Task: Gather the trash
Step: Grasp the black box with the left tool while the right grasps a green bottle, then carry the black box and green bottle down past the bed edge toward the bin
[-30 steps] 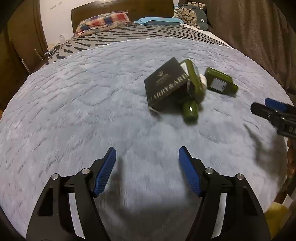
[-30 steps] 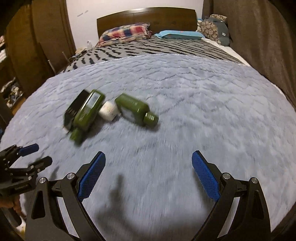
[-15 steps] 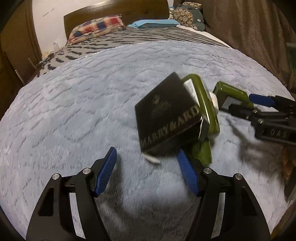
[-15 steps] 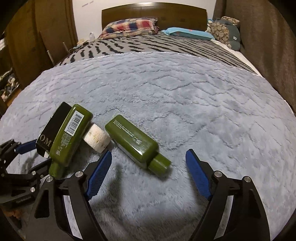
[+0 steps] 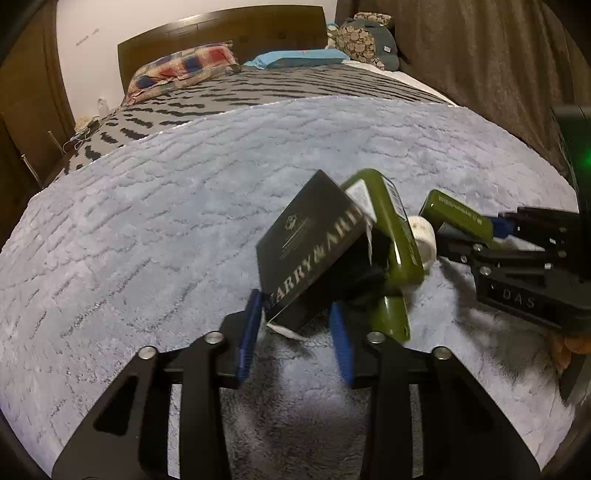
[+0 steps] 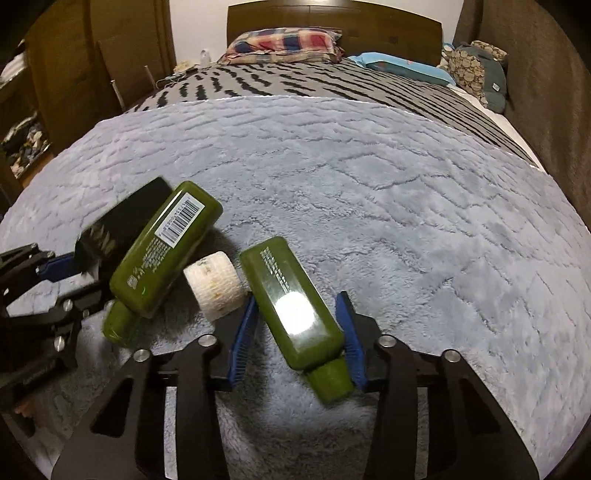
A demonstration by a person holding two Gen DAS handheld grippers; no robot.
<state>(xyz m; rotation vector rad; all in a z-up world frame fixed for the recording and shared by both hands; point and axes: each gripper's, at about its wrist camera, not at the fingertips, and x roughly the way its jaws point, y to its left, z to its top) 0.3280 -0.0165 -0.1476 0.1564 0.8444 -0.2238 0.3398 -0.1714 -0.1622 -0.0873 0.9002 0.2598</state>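
A black box (image 5: 310, 251) lettered in silver lies tilted on the grey blanket (image 5: 147, 229). My left gripper (image 5: 295, 336) has closed around its near corner, pads touching it. A green bottle (image 5: 395, 240) with a barcode leans against the box. A white roll (image 5: 423, 236) lies between it and a second green bottle (image 6: 295, 302). My right gripper (image 6: 299, 332) has closed around this second bottle near its cap, pads against its sides. The box (image 6: 114, 225), the barcode bottle (image 6: 162, 251) and the roll (image 6: 216, 284) also show in the right wrist view.
The bed runs back to a striped cover (image 6: 295, 85), a plaid pillow (image 6: 284, 40), a blue pillow (image 6: 399, 66) and a wooden headboard (image 6: 332, 18). A dark curtain (image 5: 498, 66) hangs on the right. Wooden furniture (image 6: 74, 74) stands on the left.
Both grippers moved forward onto the pile and narrowed. The left one now clasps the black box's corner; the right one now clasps the second green bottle.
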